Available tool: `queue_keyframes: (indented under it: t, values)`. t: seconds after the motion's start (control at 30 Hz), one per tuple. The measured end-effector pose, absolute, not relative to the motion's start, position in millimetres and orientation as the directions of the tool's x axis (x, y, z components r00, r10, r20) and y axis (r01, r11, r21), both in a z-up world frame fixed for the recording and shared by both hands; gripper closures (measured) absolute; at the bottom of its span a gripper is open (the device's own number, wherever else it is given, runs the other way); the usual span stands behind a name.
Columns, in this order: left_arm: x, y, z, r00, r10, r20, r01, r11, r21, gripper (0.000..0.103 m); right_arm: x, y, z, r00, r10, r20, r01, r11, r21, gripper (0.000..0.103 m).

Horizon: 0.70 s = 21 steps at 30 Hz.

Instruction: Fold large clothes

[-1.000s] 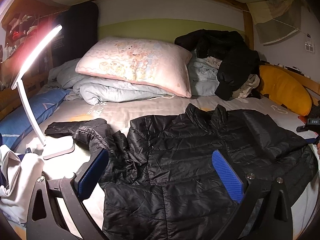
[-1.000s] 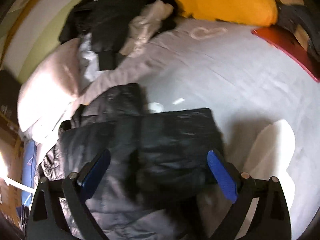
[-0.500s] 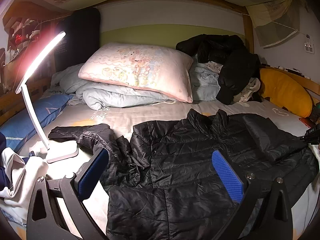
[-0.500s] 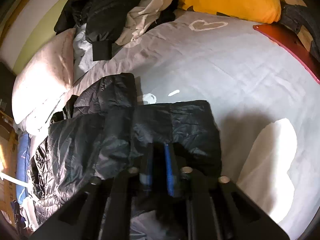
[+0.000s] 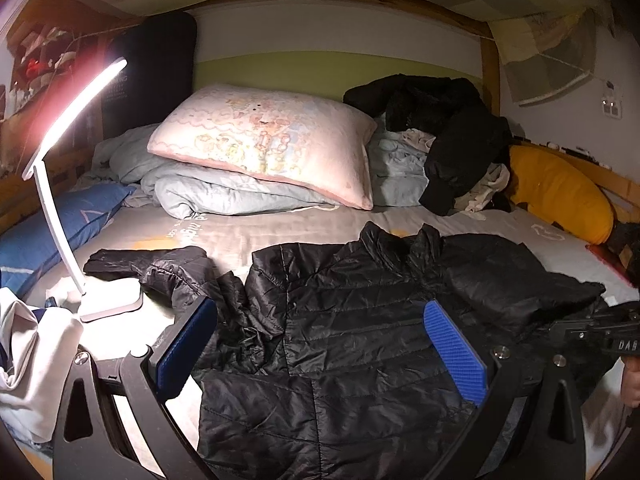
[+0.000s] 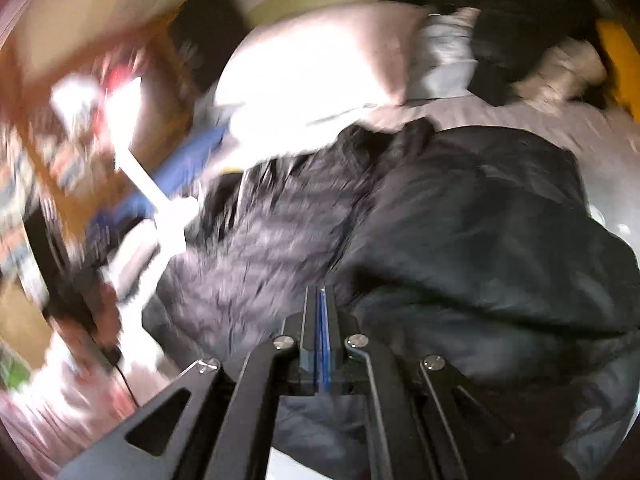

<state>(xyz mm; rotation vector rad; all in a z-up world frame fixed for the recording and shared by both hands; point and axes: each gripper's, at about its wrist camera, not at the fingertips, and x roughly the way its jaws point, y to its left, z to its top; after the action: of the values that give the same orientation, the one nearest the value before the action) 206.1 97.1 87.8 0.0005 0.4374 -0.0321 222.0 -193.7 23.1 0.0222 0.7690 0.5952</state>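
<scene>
A black quilted jacket point(image 5: 360, 320) lies spread on the bed's grey sheet point(image 5: 240, 236), collar toward the pillows. Its left sleeve point(image 5: 152, 260) stretches out toward the lamp, and its right sleeve point(image 5: 520, 280) is folded in over the body. My left gripper point(image 5: 320, 344) hovers open above the jacket's lower half, its blue pads wide apart. In the blurred right wrist view my right gripper point(image 6: 320, 292) is shut, pads pressed together with no fabric visible between them, at the jacket's point(image 6: 460, 240) right side. Its black frame point(image 5: 600, 334) shows at the right edge of the left wrist view.
A lit white desk lamp point(image 5: 60, 200) stands on the bed at the left, beside a white cloth point(image 5: 24, 352) and a blue pillow point(image 5: 52, 224). At the back are a pink pillow point(image 5: 260, 140) on a grey quilt, piled dark clothes point(image 5: 452, 140) and a yellow cushion point(image 5: 560, 196).
The right gripper shut over the folded sleeve, then swung away and rolled; its view now faces across the jacket toward the lamp. The sleeve stayed where it lay. The left gripper kept still.
</scene>
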Motion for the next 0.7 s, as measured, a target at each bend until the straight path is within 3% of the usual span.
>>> queue_keyframes:
  t: [0.13,0.2,0.23,0.27,0.3,0.4,0.47,0.57,0.63,0.7]
  values:
    - [204.7,90.3,86.1,0.91,-0.023,-0.414,0.04,0.999,0.033,0.0,216.1,-193.5,29.0,0.684,0.383,-0.621,-0.417,0.904,0.099,0.102]
    - [204.0,87.9,85.9,0.912,-0.034,-0.41,0.054,0.998,0.036,0.0,225.1,-208.4,29.9,0.709,0.296,-0.64,-0.318,0.944,0.084,0.095]
    - [202.3,87.3,86.1,0.914,-0.056,-0.402,0.073,0.997,0.028,0.0,228.2,-215.2,28.7,0.711,0.261,-0.652,-0.277,0.957,0.081,0.08]
    - [200.5,86.6,86.5,0.915,-0.075,-0.395,0.091,0.996,0.023,0.0,233.1,-221.3,27.0,0.708,0.203,-0.676,-0.219,0.974,0.064,0.058]
    - [198.8,85.1,87.4,0.916,-0.088,-0.391,0.106,0.994,0.024,0.0,238.1,-228.1,24.0,0.691,0.097,-0.716,-0.137,0.991,0.003,0.046]
    - [195.7,80.6,88.5,0.918,-0.089,-0.387,0.114,0.993,0.043,0.0,240.3,-253.8,21.1,0.671,0.032,-0.741,-0.096,0.994,-0.044,0.044]
    - [196.7,78.4,87.3,0.917,-0.085,-0.389,0.114,0.992,0.051,0.0,244.6,-259.4,19.3,0.655,0.001,-0.756,-0.097,0.992,-0.083,0.022]
    - [200.4,76.3,83.8,0.91,-0.075,-0.408,0.107,0.993,0.055,0.0,247.8,-265.7,17.6,0.661,-0.046,-0.749,-0.087,0.987,-0.138,0.017]
    - [201.9,76.3,81.4,0.905,-0.075,-0.42,0.106,0.993,0.052,0.0,251.9,-271.8,14.4,0.667,-0.085,-0.741,-0.055,0.985,-0.163,0.006]
    - [201.1,76.5,80.0,0.905,-0.072,-0.419,0.105,0.993,0.056,0.0,258.5,-276.8,12.2,0.674,-0.115,-0.729,-0.021,0.984,-0.175,0.005]
